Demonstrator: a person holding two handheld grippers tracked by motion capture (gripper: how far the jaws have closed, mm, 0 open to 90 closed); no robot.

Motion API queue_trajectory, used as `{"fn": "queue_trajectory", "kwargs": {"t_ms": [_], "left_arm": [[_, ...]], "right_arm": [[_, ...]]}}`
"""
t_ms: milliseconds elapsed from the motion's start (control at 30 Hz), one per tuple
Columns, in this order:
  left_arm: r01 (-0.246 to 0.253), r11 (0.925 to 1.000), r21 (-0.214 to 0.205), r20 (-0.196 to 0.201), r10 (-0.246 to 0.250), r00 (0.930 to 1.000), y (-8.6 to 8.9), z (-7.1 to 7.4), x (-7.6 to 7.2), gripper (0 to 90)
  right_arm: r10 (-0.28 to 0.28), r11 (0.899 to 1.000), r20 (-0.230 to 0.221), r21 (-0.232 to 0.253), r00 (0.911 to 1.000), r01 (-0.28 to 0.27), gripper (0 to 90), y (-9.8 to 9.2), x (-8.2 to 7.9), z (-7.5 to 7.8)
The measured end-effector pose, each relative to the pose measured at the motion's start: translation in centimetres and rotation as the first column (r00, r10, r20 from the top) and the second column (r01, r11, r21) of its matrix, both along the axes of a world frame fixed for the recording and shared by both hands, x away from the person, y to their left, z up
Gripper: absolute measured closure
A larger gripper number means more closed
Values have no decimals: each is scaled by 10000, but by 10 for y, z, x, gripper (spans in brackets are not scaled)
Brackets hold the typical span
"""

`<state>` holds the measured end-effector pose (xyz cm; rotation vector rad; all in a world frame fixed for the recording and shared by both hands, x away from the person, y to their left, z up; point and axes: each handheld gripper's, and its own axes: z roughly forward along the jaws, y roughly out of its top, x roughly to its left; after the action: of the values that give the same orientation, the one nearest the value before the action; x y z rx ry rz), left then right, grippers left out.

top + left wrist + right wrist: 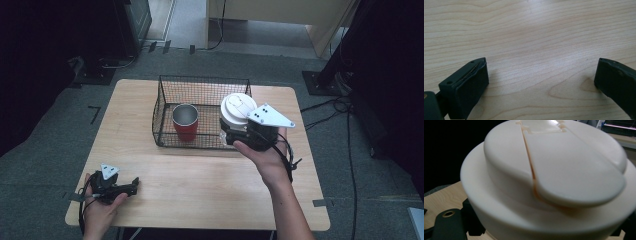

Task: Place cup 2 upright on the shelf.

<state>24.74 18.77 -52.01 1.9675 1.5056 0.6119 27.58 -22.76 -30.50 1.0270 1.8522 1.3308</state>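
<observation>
White lidded cup (237, 111) sat clamped in right gripper (235, 135), fingers shut on its body, held at right front corner of wire basket (165, 95); red cup (185, 121) stood inside basket. Left gripper (131, 187) rested on counter (200, 180) near left corner, fingers spread wide, nothing between them

1. The lidded cup (237, 112) sits between the right gripper (231, 136)'s fingers, held above the wire basket (165, 92)'s right end.
2. The metal cup (185, 121) stands inside the basket, left of those fingers.
3. The basket rests on the table (200, 175), beyond both grippers.
4. The left gripper (134, 185) lies at the table's near-left corner, with bare tabletop between its fingers (471, 85).
</observation>
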Motion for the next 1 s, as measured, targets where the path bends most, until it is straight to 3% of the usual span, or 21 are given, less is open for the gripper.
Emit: {"fn": "queue_trajectory", "kwargs": {"t_ms": [300,600,1000], "left_arm": [[2,10000,2,-1,-2,10000,0,0,0,0],[-3,10000,-2,5,3,10000,0,0,0,0],[-22,10000,-17,21,22,10000,0,0,0,0]], "right_arm": [[-231,9997,-23,3,9997,231,161,8,25,3],[-920,9954,-178,244,9956,924,160,13,64,-3],[-1738,9841,-476,281,9836,1753,160,16,102,-27]]}}
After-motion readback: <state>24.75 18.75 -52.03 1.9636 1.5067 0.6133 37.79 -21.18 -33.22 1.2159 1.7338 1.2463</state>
